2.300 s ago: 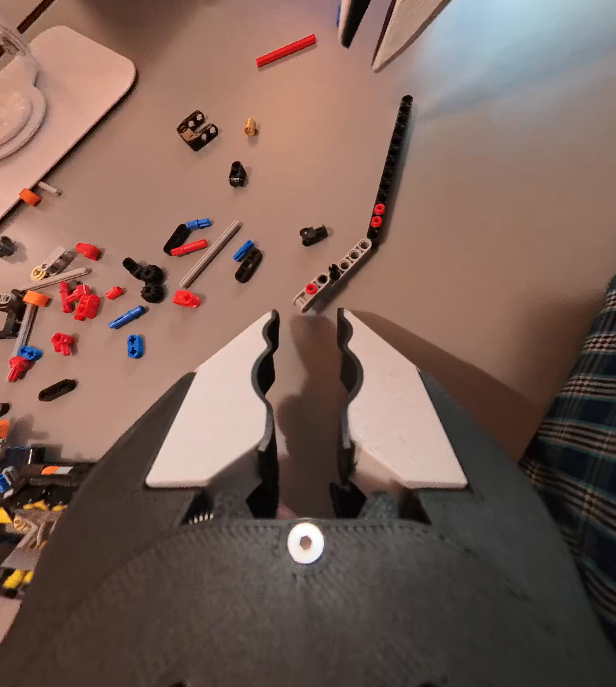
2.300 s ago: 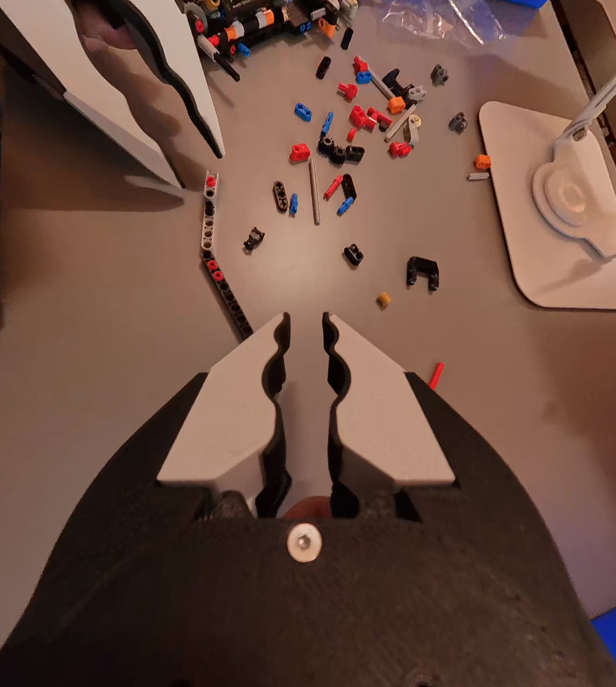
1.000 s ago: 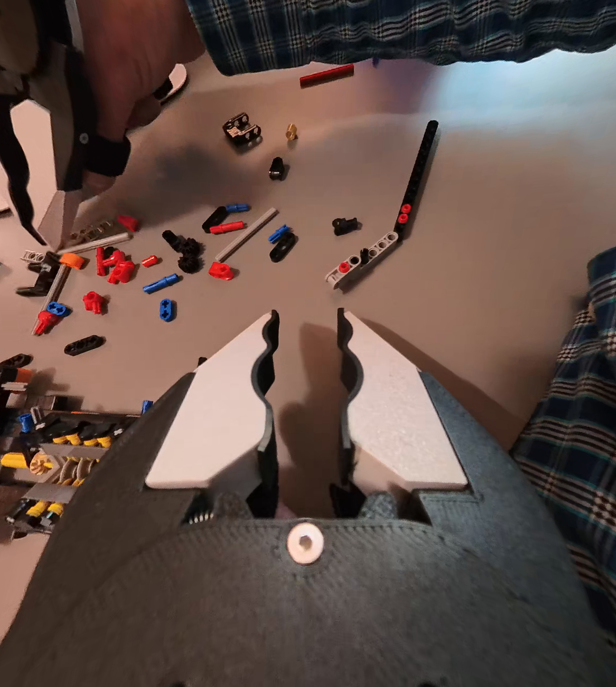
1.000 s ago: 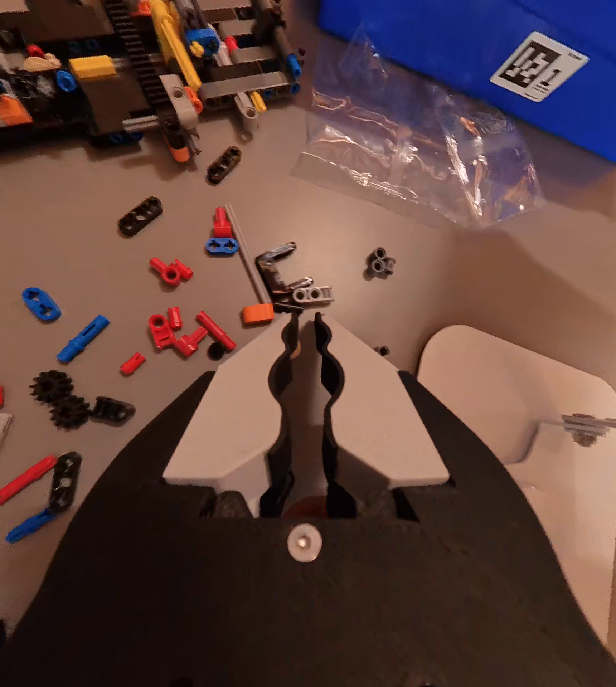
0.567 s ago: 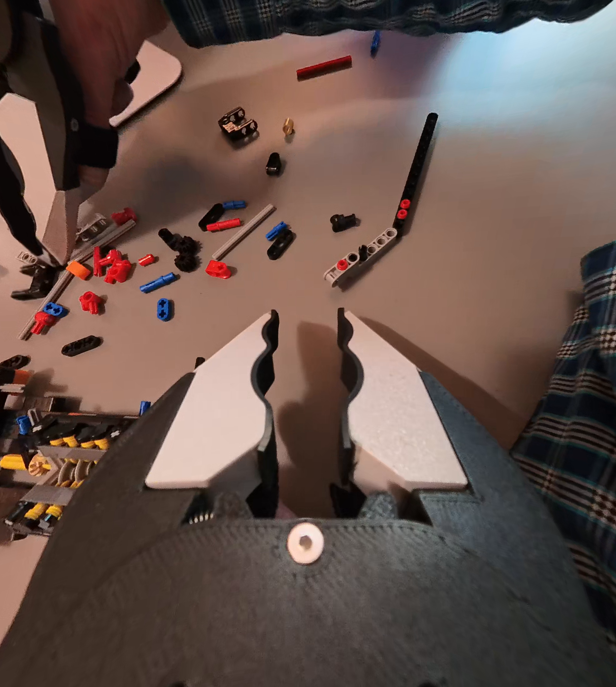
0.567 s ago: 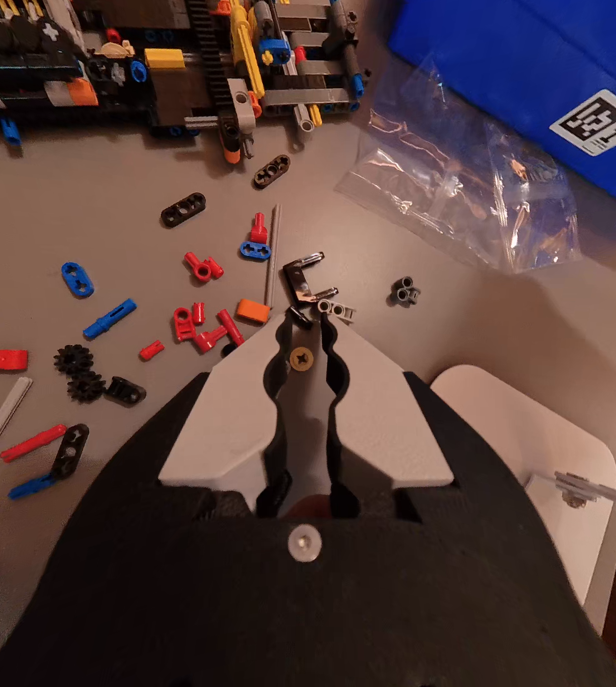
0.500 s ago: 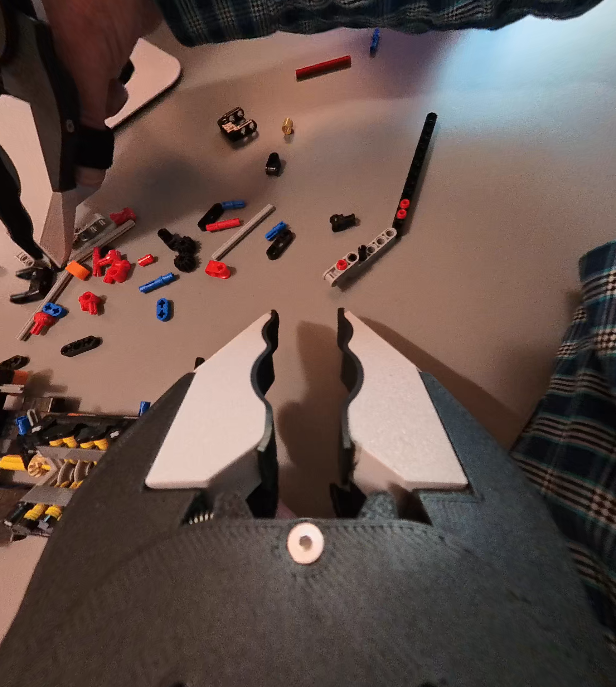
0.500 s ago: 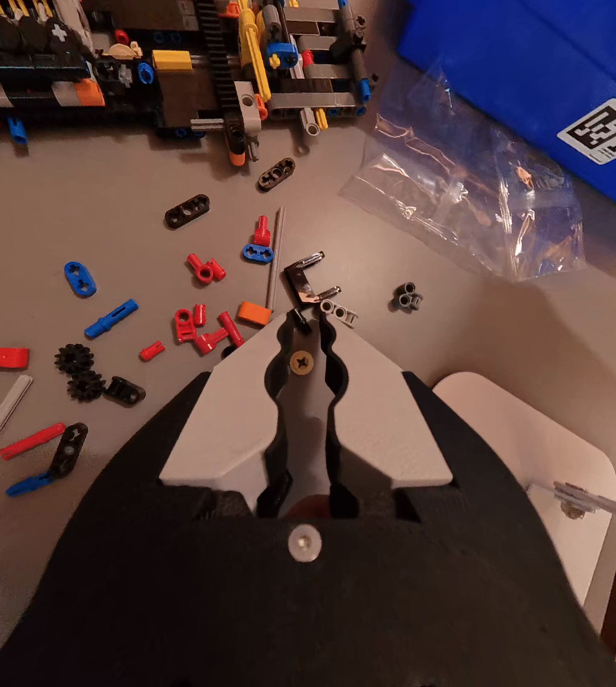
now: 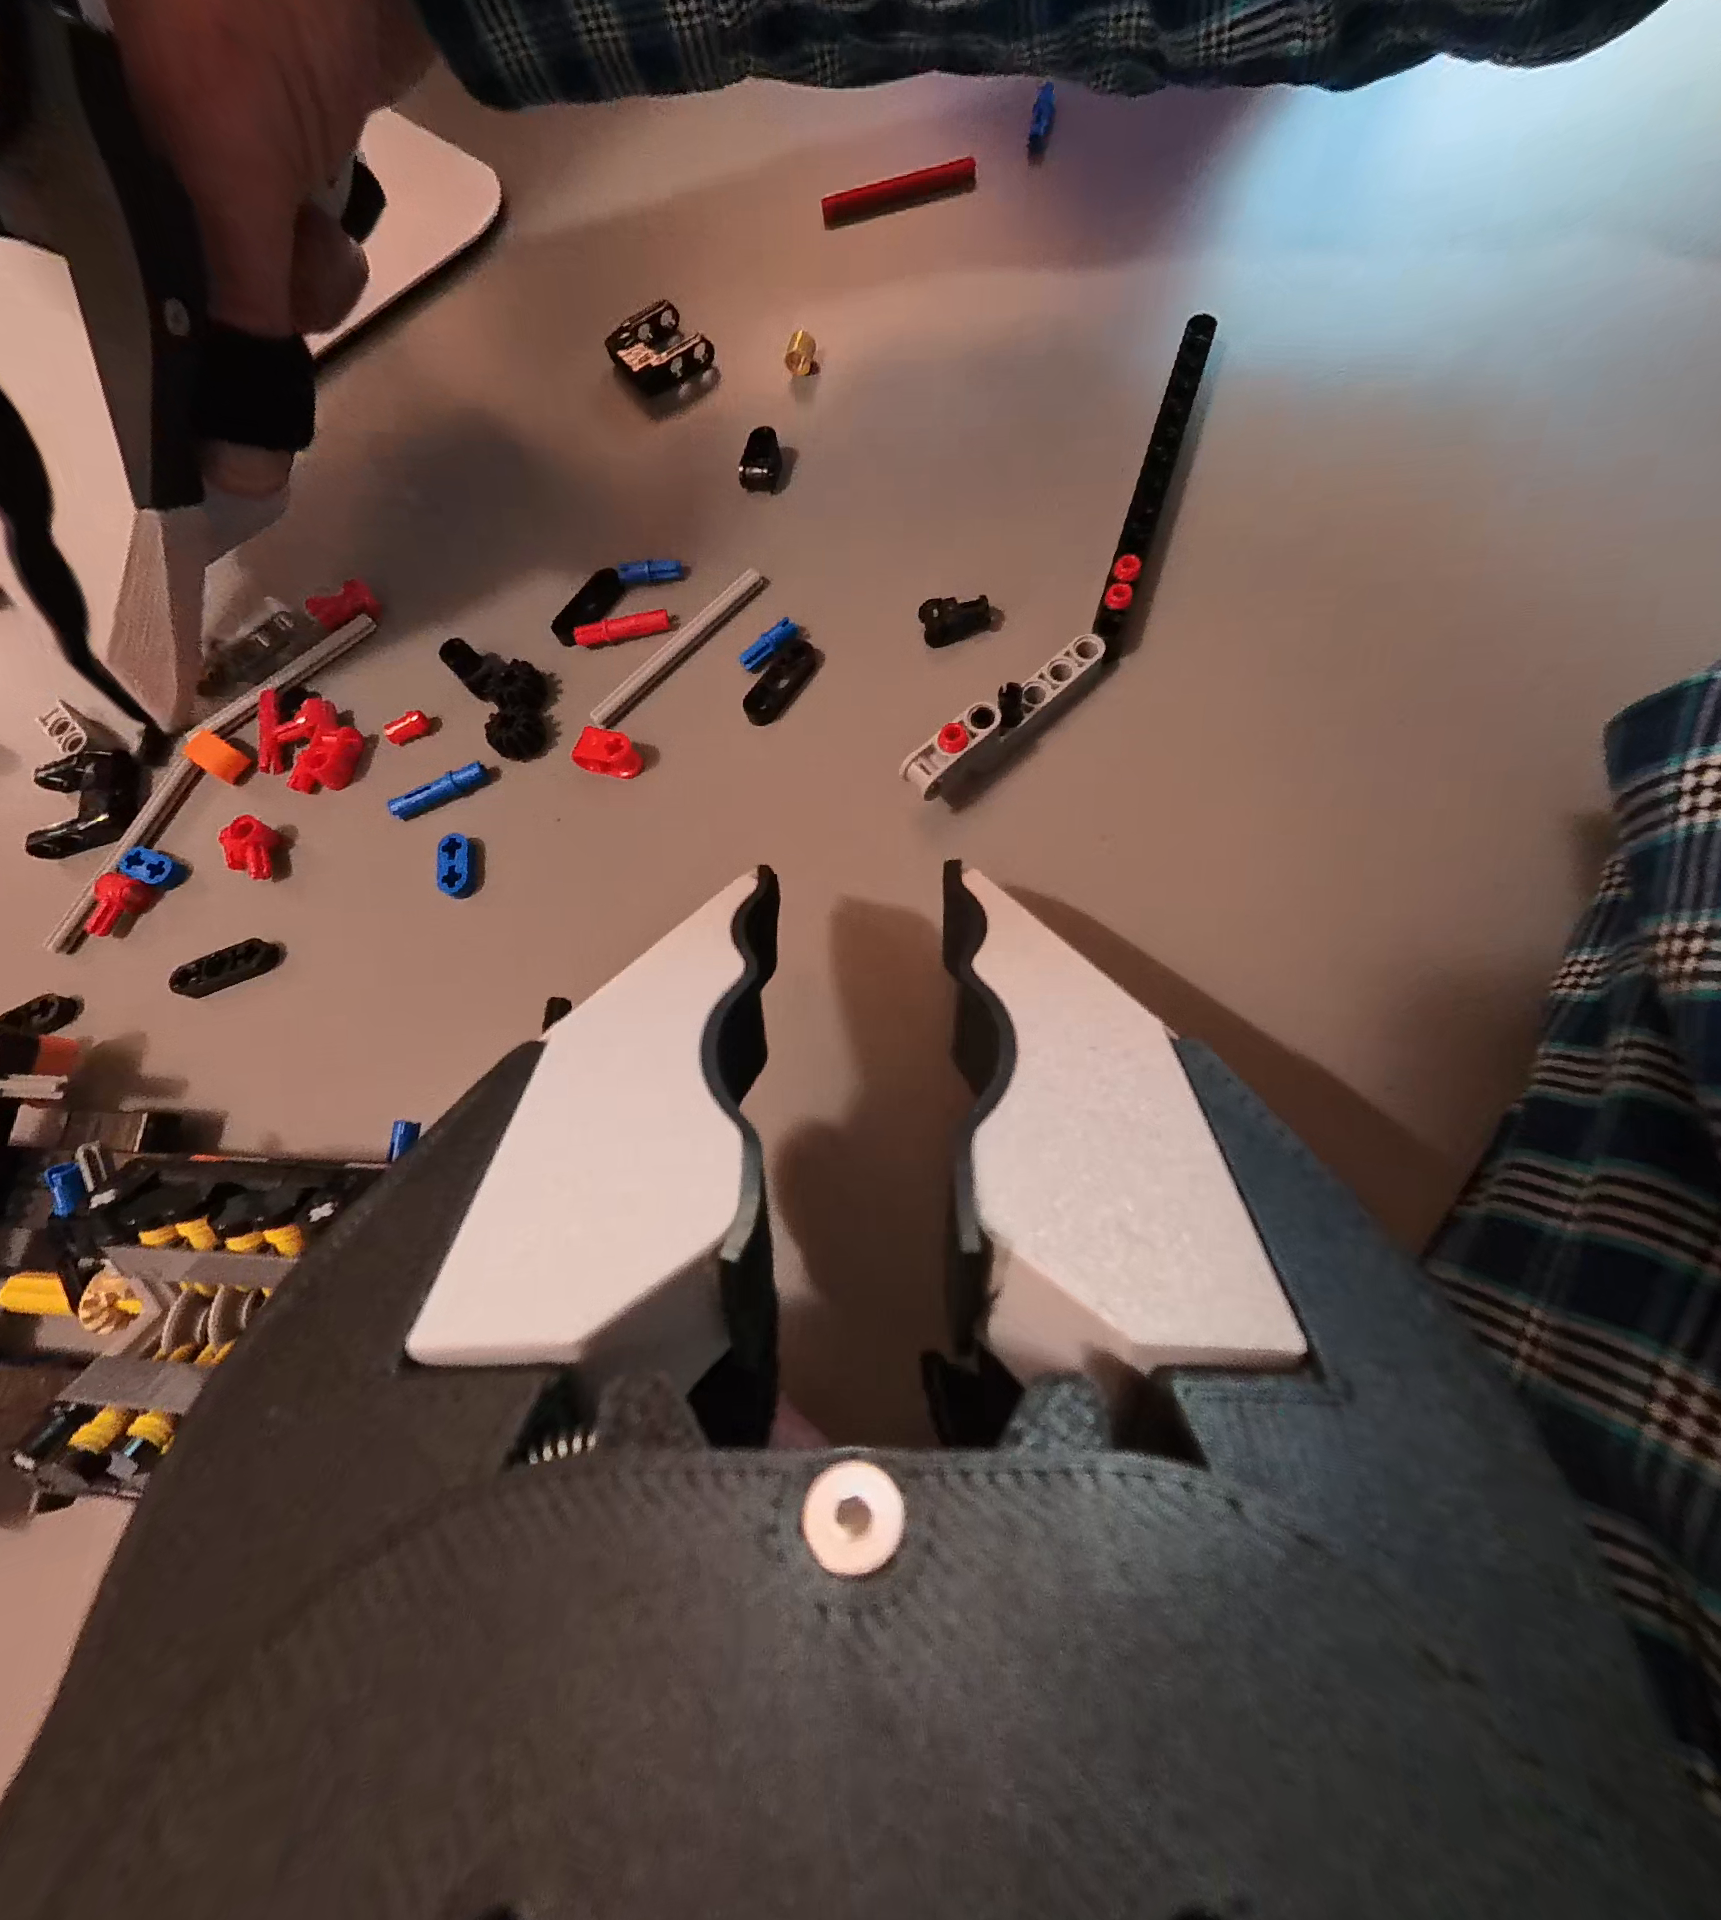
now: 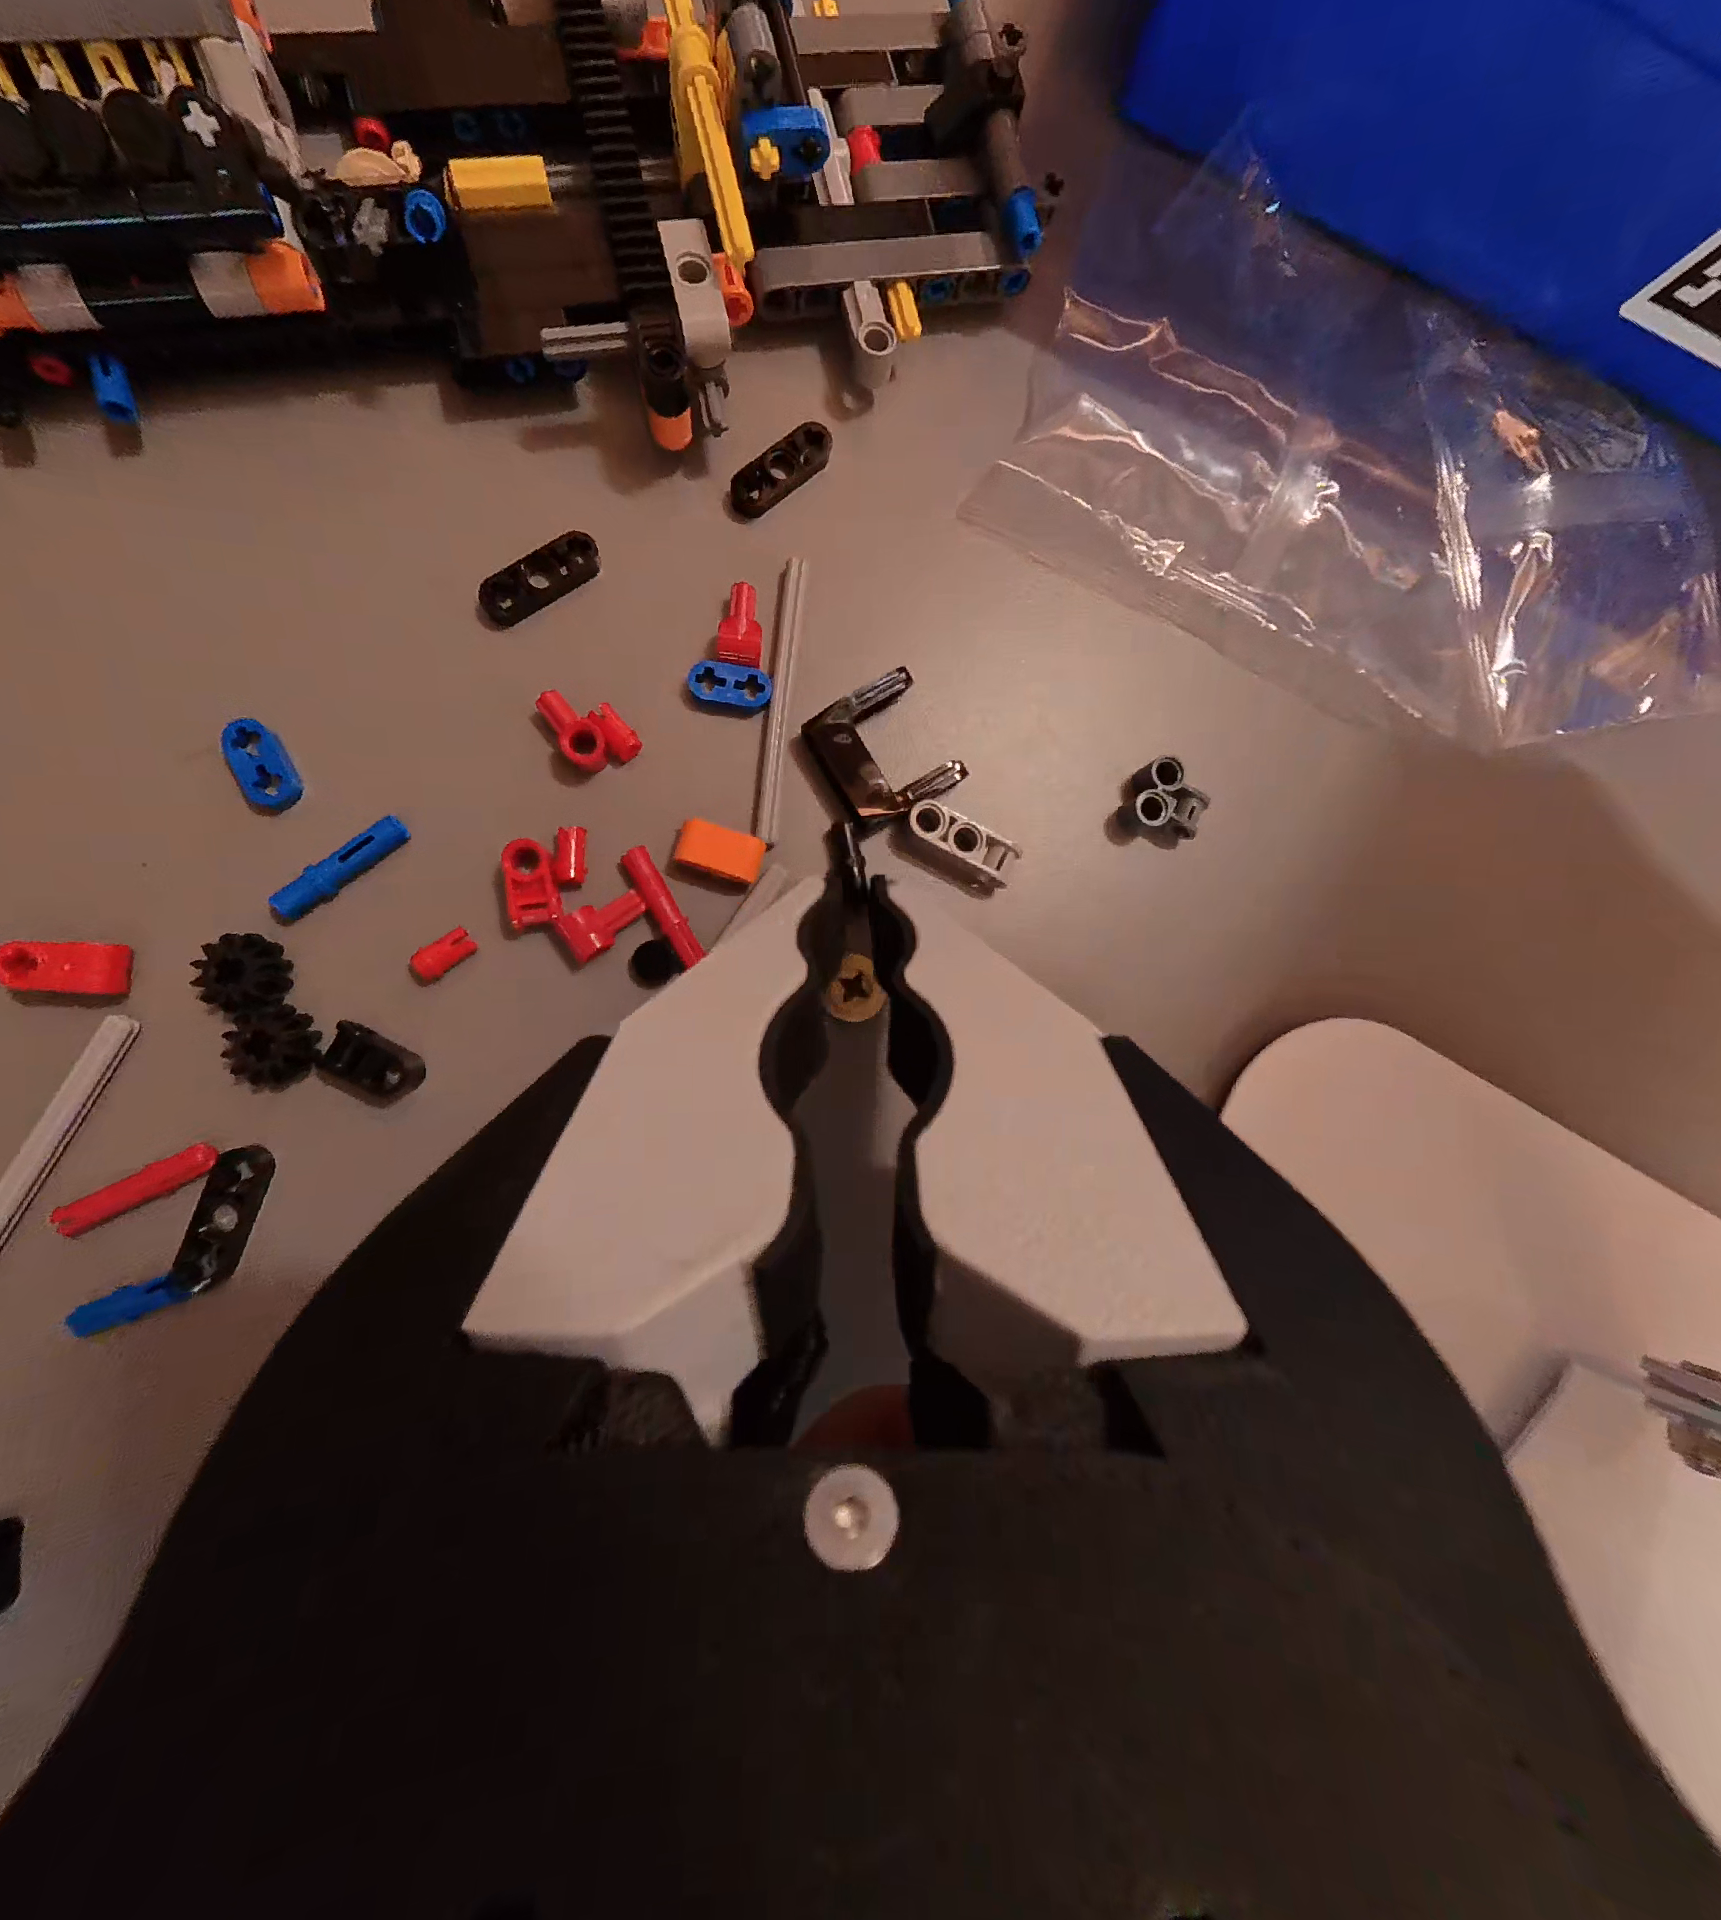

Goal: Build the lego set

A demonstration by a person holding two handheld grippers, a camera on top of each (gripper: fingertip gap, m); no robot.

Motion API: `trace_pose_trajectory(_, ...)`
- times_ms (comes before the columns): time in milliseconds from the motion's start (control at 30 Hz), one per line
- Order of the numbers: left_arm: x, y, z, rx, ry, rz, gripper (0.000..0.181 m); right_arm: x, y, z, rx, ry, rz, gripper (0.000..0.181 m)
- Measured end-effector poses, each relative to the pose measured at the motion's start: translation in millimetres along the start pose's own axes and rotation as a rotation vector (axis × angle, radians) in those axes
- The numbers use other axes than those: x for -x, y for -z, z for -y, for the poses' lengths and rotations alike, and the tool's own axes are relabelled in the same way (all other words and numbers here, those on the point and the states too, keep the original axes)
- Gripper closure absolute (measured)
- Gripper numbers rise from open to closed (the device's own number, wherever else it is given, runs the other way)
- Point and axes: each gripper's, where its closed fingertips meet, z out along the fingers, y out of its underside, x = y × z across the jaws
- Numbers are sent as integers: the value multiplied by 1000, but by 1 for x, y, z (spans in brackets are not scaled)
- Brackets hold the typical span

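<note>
The right gripper [image 10: 854,894] has its fingers pinched almost together on a small tan piece with a black pin [image 10: 856,982]; its lower part is hidden between the fingers. The left gripper [image 9: 858,878] hovers with fingers parted and nothing between them. The half-built lego model [image 10: 565,197], black and grey with yellow, orange and blue parts, is cut off at the picture's top edge. Loose red, blue and black pieces [image 10: 586,894] lie scattered on the grey worktop [image 10: 1303,883].
</note>
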Motion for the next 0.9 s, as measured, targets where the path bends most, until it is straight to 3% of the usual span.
trace_pose_trajectory(267,0,-1,-1,5,-5,2,151,2,1,-1,-27,-11,-29,180)
trace_pose_trajectory(433,4,0,-1,3,-14,17,150,15,24,2,-36,-13,-100,180)
trace_pose_trajectory(567,17,6,4,-26,-32,74,150,48,60,9,-57,-38,-131,180)
trace_pose_trajectory(700,31,17,28,-124,-50,156,149,90,89,20,-131,-126,-126,180)
trace_pose_trajectory(900,29,19,53,-184,-241,240,147,151,109,32,-290,-318,-29,180)
